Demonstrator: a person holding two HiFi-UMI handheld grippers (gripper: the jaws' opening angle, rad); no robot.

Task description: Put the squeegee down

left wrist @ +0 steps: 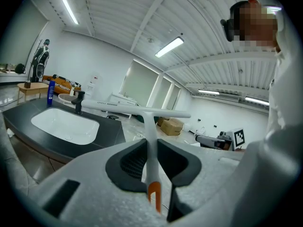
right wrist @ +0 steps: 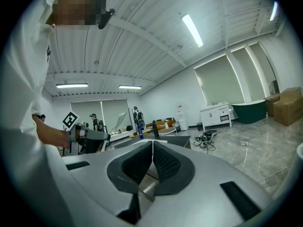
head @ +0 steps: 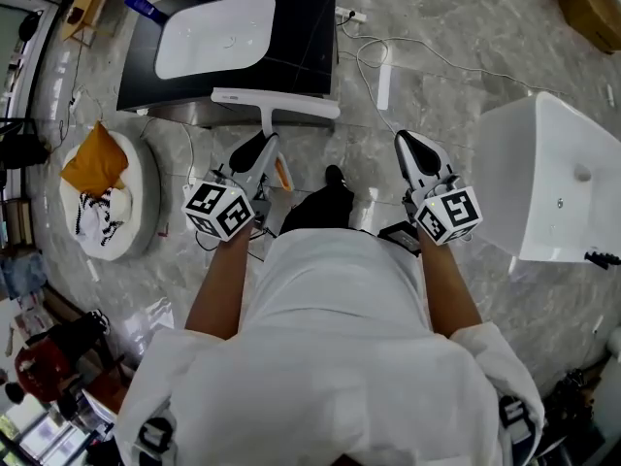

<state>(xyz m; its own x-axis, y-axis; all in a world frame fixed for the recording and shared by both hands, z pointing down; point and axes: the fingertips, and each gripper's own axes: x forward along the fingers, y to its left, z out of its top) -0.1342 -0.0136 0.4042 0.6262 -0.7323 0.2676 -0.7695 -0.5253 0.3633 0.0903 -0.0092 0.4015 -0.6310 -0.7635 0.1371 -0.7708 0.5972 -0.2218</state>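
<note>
A white T-shaped squeegee (head: 275, 102) with an orange handle end is held out level, and my left gripper (head: 264, 146) is shut on its handle. Its blade hangs at the near edge of a black counter (head: 310, 27) with a white basin (head: 215, 32). The left gripper view shows the handle (left wrist: 150, 141) pinched between the dark pads, with the blade (left wrist: 137, 110) crosswise ahead and the basin (left wrist: 64, 125) at the left. My right gripper (head: 408, 144) floats to the right over the floor. It is shut with nothing in it, and its pads meet (right wrist: 152, 145).
A large white tub (head: 553, 178) stands at the right. A round white cushion with an orange cloth (head: 97, 163) lies on the floor at the left. Cables (head: 388, 51) trail over the marble floor. A blue bottle (left wrist: 50, 92) and a black tap (left wrist: 78, 101) stand on the counter.
</note>
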